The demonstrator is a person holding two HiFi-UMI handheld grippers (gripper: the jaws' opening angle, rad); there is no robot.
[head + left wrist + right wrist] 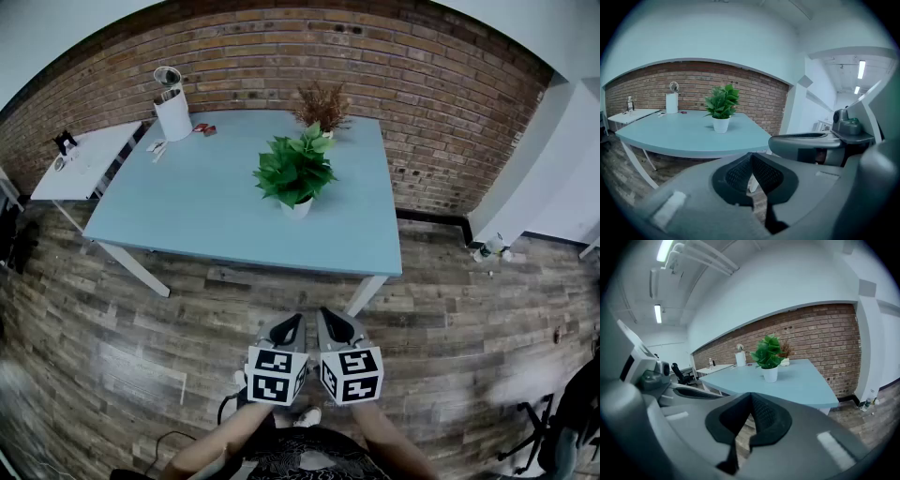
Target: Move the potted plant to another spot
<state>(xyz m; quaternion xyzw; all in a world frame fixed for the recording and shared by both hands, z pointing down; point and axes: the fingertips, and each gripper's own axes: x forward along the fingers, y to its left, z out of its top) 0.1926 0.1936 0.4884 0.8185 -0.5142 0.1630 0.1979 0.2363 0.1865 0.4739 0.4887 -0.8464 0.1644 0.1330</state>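
Potted plant (pixel 296 173) sits on the tabletop (pixel 187 216) with loads of bare room on its left, while left gripper (pixel 289 323) and right gripper (pixel 335 321) hover short of the near edge, fingers (pixel 738 174) closed and empty.

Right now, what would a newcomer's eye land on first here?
The leafy green plant in a white pot, standing near the middle of the pale blue rectangular table before the red brick wall. Next, the left gripper and right gripper, side by side over the wooden plank floor short of the table, both shut and empty.
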